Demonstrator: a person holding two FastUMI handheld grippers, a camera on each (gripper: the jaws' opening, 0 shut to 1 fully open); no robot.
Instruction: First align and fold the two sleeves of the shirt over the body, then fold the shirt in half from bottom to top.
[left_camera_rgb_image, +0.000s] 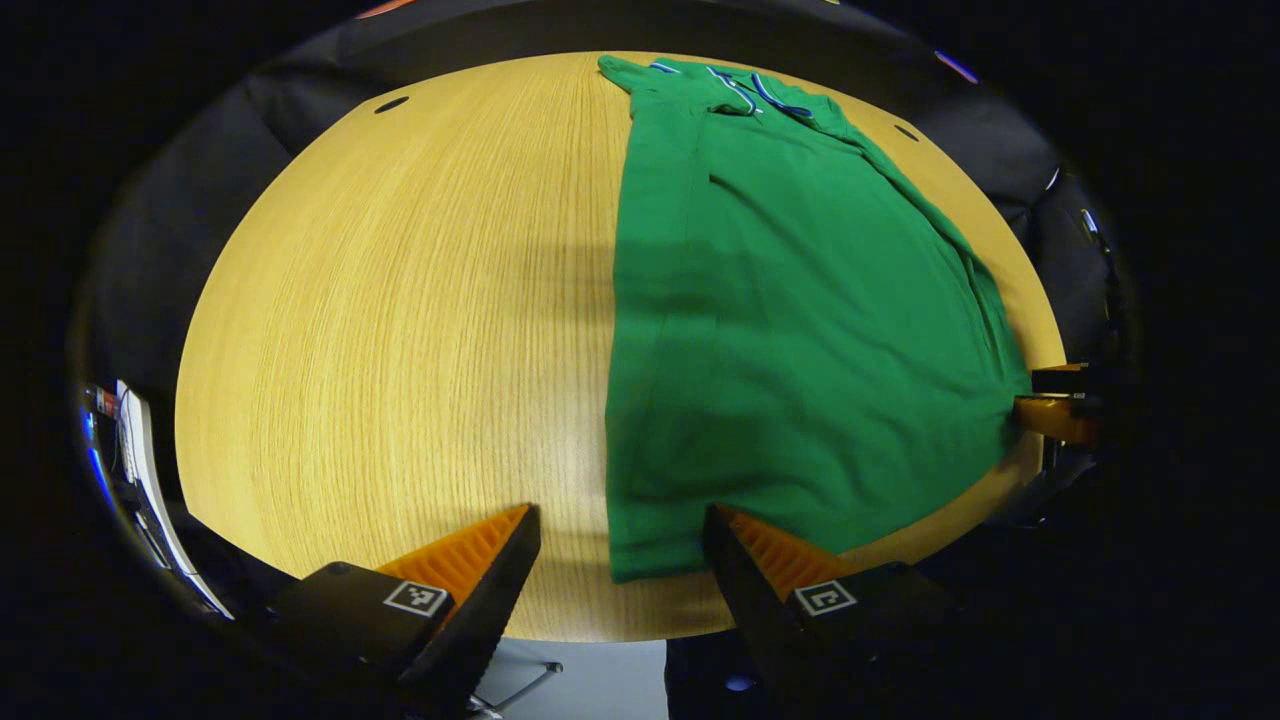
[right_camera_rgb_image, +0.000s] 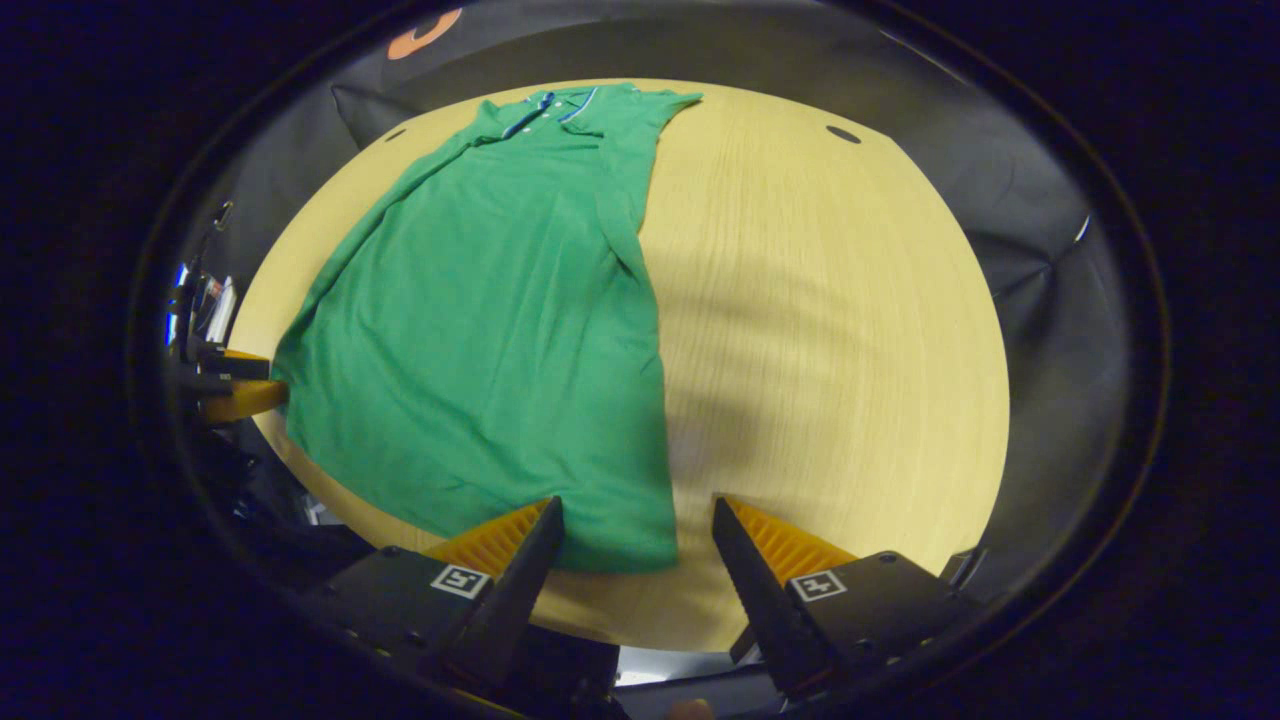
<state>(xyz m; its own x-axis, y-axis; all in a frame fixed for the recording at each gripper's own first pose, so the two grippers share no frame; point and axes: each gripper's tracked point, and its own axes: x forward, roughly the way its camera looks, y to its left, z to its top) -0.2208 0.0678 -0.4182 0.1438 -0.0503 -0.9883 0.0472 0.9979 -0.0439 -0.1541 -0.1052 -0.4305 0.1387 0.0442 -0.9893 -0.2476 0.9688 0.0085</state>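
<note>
Between each gripper's spread fingers, shirt (left_camera_rgb_image: 800, 330) hem (corners)

You worked in a recording booth, not a home: a pale wooden table (left_camera_rgb_image: 400, 330) with cable holes (right_camera_rgb_image: 843, 134) stood enclosed by black cloth walls (right_camera_rgb_image: 1050, 300), equipment (left_camera_rgb_image: 135, 450) at its edge.

Wide bare table (left_camera_rgb_image: 400, 330) stretches away beside the green shirt (left_camera_rgb_image: 800, 340), with open passage there. At the shirt's hem corners, the left gripper (left_camera_rgb_image: 620, 545) and right gripper (right_camera_rgb_image: 635, 530) hover, jaws spread, with the booth's cloth wall (right_camera_rgb_image: 1050, 250) closing off the far edge.
</note>
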